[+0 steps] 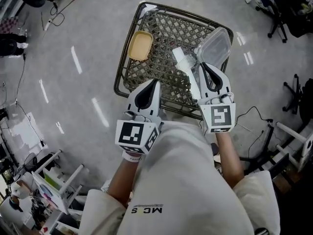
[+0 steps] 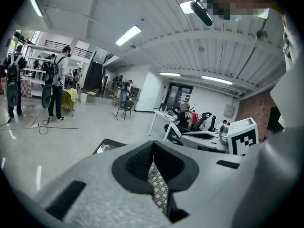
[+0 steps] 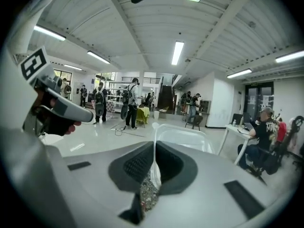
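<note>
- Head view looks steeply down, close above the dark lattice metal basket (image 1: 166, 33).
- Both gripper views sit low, face forward, sharing that basket's mesh.

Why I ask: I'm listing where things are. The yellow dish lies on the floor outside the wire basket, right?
Not quite. The yellow dish lies inside the wire basket, against its left side, not on the floor outside it. The head view shows this.
</note>
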`<state>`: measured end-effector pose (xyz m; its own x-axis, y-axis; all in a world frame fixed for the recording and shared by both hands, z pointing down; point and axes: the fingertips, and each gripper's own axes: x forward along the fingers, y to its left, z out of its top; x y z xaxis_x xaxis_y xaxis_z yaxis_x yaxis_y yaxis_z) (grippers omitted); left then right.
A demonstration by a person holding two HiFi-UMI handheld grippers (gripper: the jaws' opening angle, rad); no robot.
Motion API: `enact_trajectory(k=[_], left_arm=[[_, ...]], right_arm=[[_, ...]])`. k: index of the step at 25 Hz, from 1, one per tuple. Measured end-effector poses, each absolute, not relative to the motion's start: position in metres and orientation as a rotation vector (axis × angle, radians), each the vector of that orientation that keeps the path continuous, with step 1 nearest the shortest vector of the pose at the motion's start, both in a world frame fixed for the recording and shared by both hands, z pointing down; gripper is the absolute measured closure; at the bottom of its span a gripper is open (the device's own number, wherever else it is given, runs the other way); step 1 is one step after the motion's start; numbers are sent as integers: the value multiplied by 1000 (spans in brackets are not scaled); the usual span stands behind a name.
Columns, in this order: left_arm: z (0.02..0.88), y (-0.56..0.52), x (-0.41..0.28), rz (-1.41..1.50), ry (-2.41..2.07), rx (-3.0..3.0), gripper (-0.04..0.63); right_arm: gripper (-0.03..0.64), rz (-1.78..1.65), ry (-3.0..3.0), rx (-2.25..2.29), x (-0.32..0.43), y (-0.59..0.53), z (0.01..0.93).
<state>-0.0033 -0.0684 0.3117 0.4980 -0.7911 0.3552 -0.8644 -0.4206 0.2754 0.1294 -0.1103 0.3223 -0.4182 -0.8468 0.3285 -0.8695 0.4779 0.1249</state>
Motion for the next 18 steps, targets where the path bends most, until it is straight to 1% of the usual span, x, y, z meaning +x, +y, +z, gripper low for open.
enact_trajectory(k=[7,18], left_arm=[[290,-65,-10,201,-1429,2353,569],[270,-65,-5,180,-1447,2407,569]], right_arm=[[589,19,-2460,1515,140,-85,273],[589,169,-2504,1638,168,-57,260]])
